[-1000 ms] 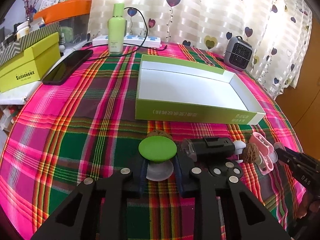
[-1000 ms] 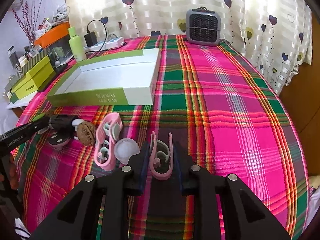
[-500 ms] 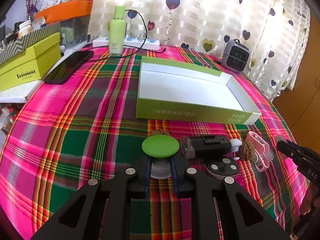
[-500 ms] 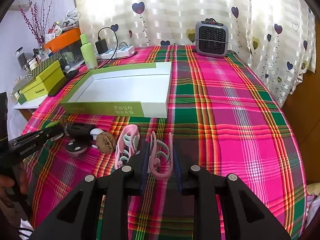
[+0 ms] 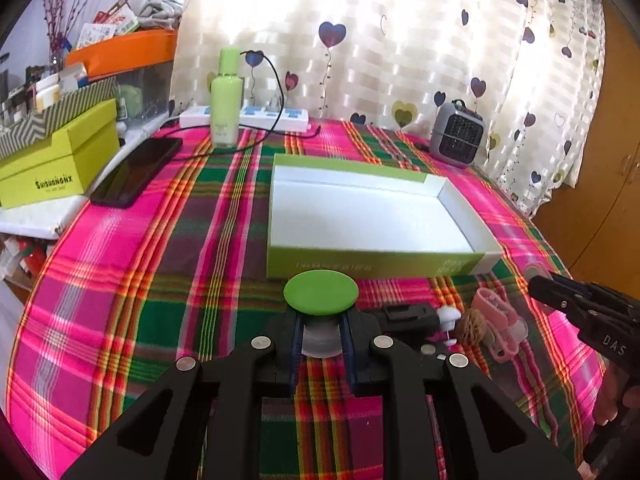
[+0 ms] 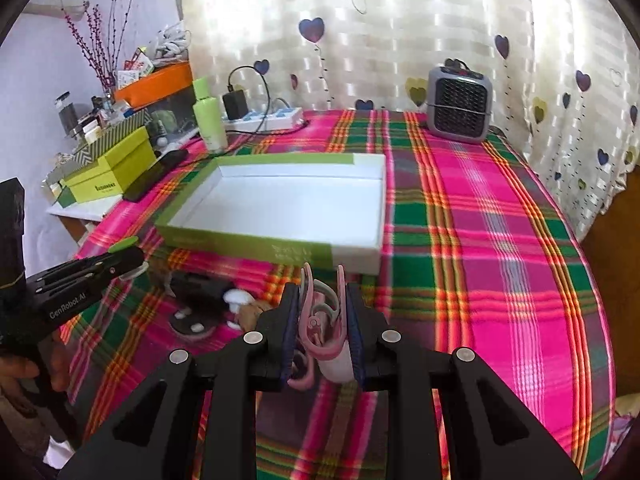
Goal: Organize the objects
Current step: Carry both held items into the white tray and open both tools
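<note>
My left gripper point(image 5: 322, 340) is shut on the clear base of a green-topped round knob point(image 5: 321, 293), held just above the cloth in front of the green-and-white tray point(image 5: 360, 266). In the right wrist view my right gripper point(image 6: 322, 308) is shut on a pink clip point(image 6: 320, 322), raised near the tray's point(image 6: 248, 246) front right corner. On the cloth between the two grippers lie a black device point(image 5: 404, 316), a walnut point(image 5: 472, 326), another pink clip point(image 5: 500, 320) and a black disc point(image 6: 192, 322). The tray's inside is bare white.
A small grey heater point(image 6: 460, 104) stands at the back right. At the back left are a green bottle point(image 5: 227, 100), a power strip point(image 5: 256, 118), a black phone point(image 5: 136, 172) and a yellow-green box point(image 5: 56, 160). The plaid table drops off on the right.
My left gripper closed on the knob's base and lifted it toward the tray. My right gripper rose with the pink clip and drew closer to the tray.
</note>
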Demonstrator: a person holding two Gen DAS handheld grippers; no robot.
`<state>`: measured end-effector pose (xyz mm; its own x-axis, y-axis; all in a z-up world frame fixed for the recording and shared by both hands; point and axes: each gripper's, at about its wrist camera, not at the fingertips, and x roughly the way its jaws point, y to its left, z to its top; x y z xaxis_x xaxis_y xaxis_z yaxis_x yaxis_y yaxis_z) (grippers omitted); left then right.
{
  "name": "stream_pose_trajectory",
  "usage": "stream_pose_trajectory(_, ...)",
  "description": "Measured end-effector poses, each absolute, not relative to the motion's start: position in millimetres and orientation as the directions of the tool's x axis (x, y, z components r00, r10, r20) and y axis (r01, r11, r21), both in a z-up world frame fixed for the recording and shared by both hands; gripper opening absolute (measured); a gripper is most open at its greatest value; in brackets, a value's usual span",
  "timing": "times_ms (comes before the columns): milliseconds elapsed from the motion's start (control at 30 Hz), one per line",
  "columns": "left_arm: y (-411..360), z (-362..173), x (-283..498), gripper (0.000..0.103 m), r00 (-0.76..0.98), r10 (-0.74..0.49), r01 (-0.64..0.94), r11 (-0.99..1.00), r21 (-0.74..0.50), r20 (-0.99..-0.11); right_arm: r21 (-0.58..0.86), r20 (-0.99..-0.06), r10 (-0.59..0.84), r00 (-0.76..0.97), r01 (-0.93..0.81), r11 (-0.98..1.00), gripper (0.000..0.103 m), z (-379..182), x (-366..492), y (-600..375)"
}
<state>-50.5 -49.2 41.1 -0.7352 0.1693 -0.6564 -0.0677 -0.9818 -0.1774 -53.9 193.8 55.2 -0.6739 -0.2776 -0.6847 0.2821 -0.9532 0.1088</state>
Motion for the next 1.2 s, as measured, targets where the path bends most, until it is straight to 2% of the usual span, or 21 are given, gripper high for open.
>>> stream_pose_trajectory(567, -42, 53, -88, 0.015, -0.738, 0.213, -0.12, -0.975, -0.187, -0.64, 0.163, -0.687, -0.348, -0.638, 0.331, -0.929, 0.024, 60, -95, 170)
stream_pose_trajectory(1200, -37, 47, -164, 0.015, -0.718, 0.23, -0.143, -0.972, -0.184, -0.657, 0.166, -0.736, -0.345, -0.582, 0.338, -0.926, 0.024, 44, -180, 150)
